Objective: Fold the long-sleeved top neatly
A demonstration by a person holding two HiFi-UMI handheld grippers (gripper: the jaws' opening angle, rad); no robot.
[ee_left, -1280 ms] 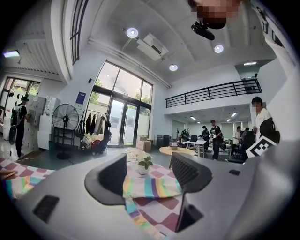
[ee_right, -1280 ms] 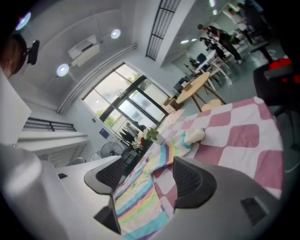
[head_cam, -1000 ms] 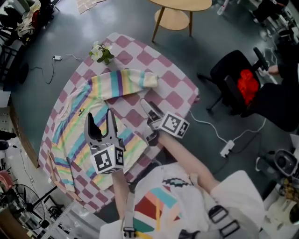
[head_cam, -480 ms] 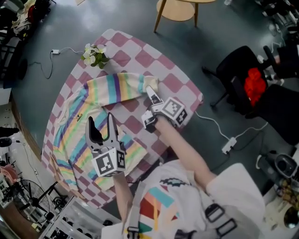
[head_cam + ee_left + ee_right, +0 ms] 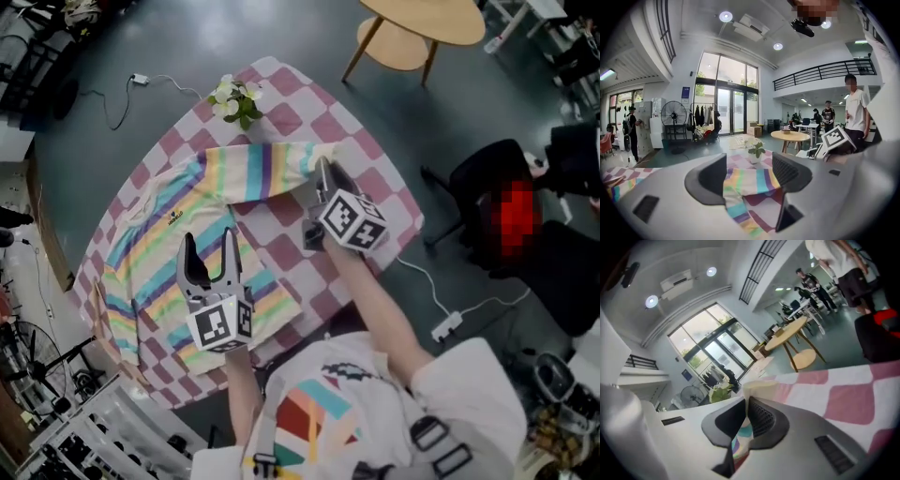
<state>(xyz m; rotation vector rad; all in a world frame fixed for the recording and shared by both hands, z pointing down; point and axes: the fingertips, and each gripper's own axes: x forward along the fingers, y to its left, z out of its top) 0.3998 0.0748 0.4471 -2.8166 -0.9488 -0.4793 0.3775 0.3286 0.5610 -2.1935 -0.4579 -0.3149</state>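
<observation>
The striped top lies spread on the checked tablecloth, its body toward nine o'clock and one sleeve running across toward two. The right gripper is pressed together on that sleeve's cuff, with striped cloth pinched between its pads. The left gripper hangs over the top's hem near six o'clock, jaws spread, clamping nothing. A small flower pot stands at twelve.
</observation>
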